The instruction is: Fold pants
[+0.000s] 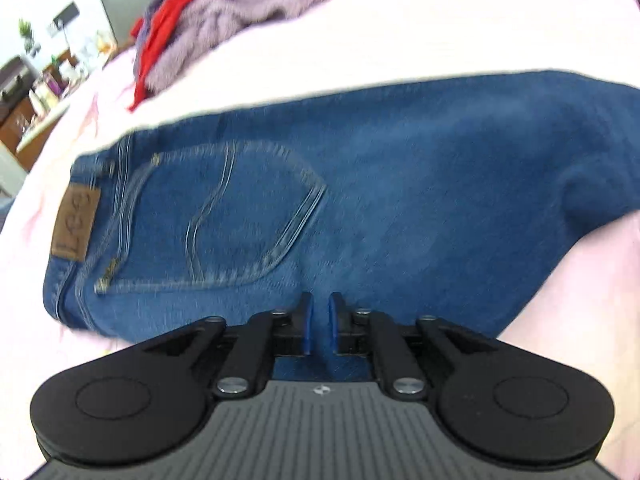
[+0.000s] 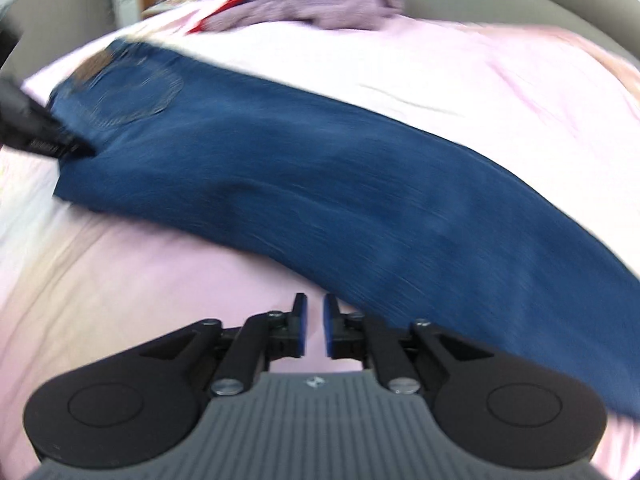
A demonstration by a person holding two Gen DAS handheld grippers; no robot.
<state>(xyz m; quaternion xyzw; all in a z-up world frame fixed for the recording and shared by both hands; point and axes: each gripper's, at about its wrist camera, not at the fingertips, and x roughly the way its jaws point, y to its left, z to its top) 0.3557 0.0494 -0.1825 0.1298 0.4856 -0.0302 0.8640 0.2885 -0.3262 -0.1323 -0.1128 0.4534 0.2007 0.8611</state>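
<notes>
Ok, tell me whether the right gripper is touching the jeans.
Apart: in the right wrist view the right gripper has bare pink sheet between its fingers, the jeans lying beyond.

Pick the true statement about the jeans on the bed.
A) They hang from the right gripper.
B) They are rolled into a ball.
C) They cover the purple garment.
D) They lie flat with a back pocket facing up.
D: the jeans lie spread on the pink sheet, back pocket up.

A pink bed (image 2: 460, 80) carries blue jeans (image 2: 320, 184) and heaped clothes (image 2: 320, 4).
</notes>
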